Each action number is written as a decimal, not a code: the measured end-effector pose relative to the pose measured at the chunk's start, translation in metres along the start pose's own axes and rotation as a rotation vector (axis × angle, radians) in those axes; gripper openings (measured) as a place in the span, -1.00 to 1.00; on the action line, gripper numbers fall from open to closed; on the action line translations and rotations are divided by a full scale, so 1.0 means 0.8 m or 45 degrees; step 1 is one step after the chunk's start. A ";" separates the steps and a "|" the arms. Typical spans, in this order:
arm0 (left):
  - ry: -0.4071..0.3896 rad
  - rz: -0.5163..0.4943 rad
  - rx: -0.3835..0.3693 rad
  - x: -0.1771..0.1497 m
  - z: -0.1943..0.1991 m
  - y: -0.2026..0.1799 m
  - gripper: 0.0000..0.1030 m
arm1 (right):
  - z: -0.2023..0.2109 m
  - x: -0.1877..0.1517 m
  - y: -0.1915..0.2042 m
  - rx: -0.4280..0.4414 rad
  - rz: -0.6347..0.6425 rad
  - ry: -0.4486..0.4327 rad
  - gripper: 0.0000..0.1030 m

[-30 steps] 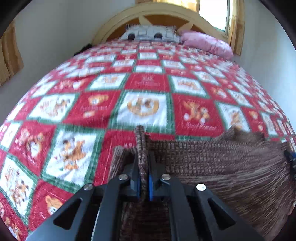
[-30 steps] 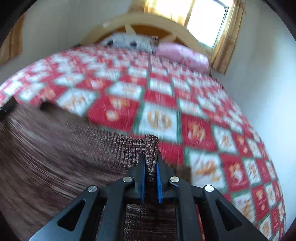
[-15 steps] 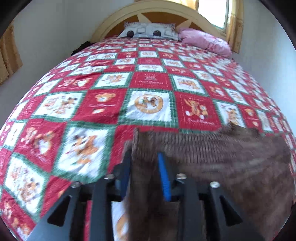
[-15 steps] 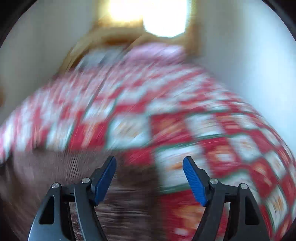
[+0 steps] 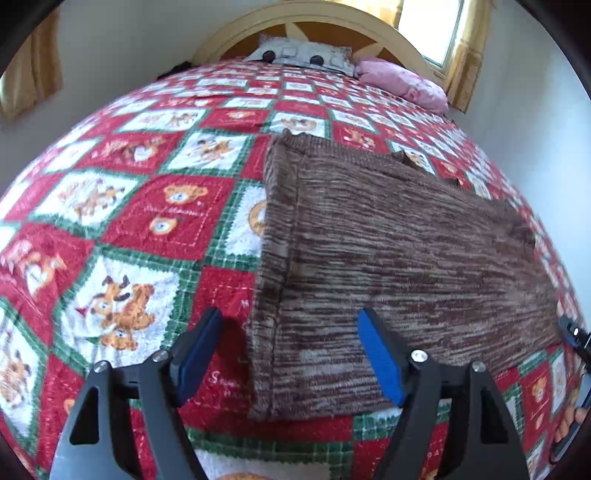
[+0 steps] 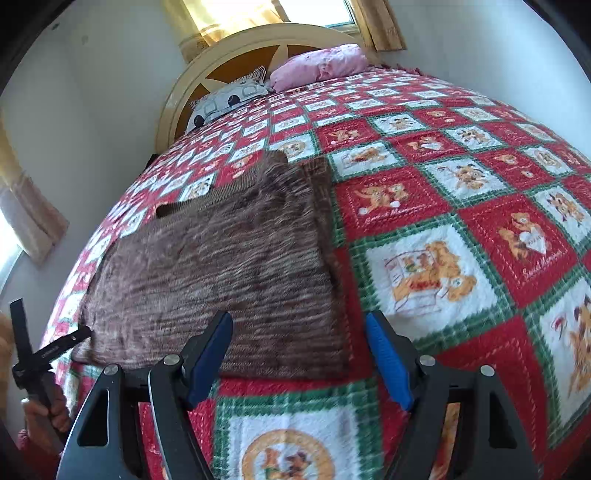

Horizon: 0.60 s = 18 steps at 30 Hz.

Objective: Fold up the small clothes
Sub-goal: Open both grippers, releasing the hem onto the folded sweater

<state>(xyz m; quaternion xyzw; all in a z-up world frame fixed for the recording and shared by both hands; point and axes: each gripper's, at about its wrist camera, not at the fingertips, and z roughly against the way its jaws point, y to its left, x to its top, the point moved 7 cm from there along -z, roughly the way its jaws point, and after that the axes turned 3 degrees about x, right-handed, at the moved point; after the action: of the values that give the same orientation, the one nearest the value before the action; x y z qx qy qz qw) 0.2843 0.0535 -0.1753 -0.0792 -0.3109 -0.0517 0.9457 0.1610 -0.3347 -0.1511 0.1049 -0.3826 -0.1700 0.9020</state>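
A brown knitted garment (image 5: 388, 251) lies flat on the red, white and green quilt (image 5: 122, 206), with a doubled strip along its left side. My left gripper (image 5: 290, 332) hovers over the garment's near left corner. Its jaws are opening and the blue pads touch nothing. In the right wrist view the same garment (image 6: 229, 258) spreads left of centre. My right gripper (image 6: 298, 332) stands open above its near right corner, with nothing gripped. Part of the left gripper (image 6: 48, 350) shows at that view's left edge, by the garment's far corner.
At the head of the bed are a grey patterned pillow (image 5: 303, 55), a pink pillow (image 5: 402, 81) and a curved wooden headboard (image 5: 321, 22). White walls close in on both sides. A person's hand (image 6: 48, 410) holds the left tool.
Both grippers let go of the pinched knit edge and drew back toward the near side. The garment now lies flat on the quilt. The right view has rolled.
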 end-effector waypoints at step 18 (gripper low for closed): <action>0.050 0.256 -0.223 -0.010 0.002 0.024 -0.54 | -0.016 -0.009 0.009 0.055 -0.021 0.043 -0.45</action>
<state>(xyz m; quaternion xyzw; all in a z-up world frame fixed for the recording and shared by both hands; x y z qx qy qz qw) 0.2800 0.0731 -0.1810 -0.1912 -0.2772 0.0149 0.9415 0.1668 -0.3246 -0.1624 0.1305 -0.3701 -0.1674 0.9044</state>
